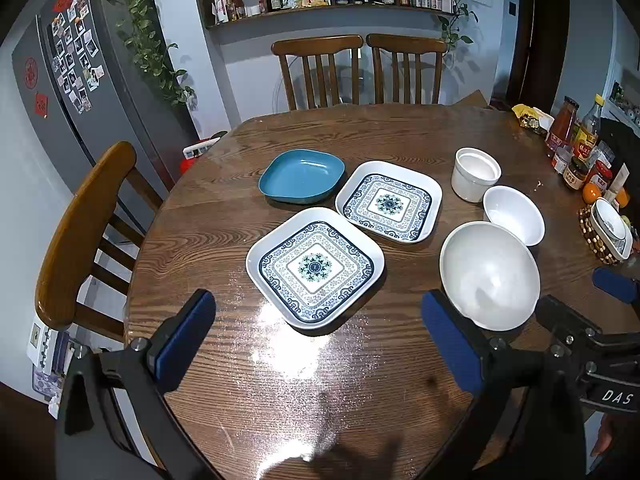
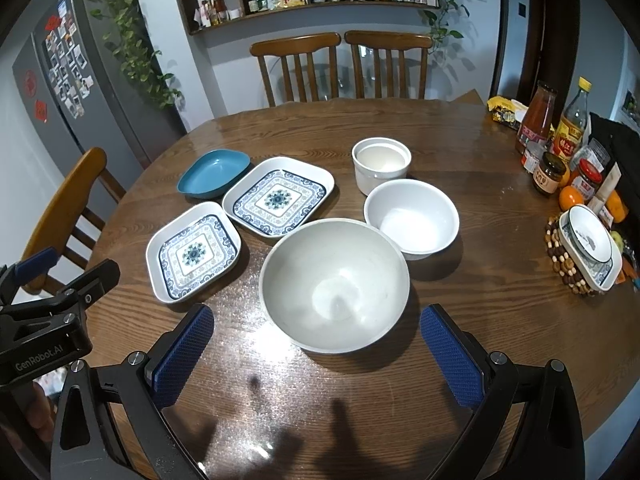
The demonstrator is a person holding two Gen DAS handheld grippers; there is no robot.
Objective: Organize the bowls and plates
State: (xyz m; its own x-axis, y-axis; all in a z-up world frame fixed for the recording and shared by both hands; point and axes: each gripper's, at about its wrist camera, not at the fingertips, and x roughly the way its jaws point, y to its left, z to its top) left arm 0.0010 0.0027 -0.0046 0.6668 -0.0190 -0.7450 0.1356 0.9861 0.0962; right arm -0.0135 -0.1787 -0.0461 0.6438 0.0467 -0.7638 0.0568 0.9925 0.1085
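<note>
wooden table (image 2: pixel 460 320) seen from both wrist views, all dishes spread out, nothing stacked yet.

left to right: blue dish (image 1: pixel 302 176) farthest left, shallow, rounded-square, glossy. just beside it the far patterned plate (image 1: pixel 389 201); nearer the edge sits the near patterned plate (image 1: pixel 315 267), close to its twin but apart from it. both square with a raised white rim, probably ceramic or melamine, stiff, slick on the glaze. best hold looks like a pinch across the rim at a side edge, since the flat centre gives nothing to bite.

further right: large white bowl (image 2: pixel 334 284), nearest the edge, directly ahead of the right gripper (image 2: pixel 316 354). behind it the medium white bowl (image 2: pixel 412 218), then the white ramekin (image 2: pixel 381 164), straight-walled, the three nearly in a line. bowls likely rigid, chip-prone, heavier than the plates; grip one wall, a finger inside and one outside.

left gripper (image 1: pixel 318 348): jaws spread wide, holding nothing, aimed at the near patterned plate. right gripper: jaws likewise spread, empty, framing the large white bowl without touching.

far right edge: bottles and jars (image 2: pixel 560 148), not part of the job.
</note>
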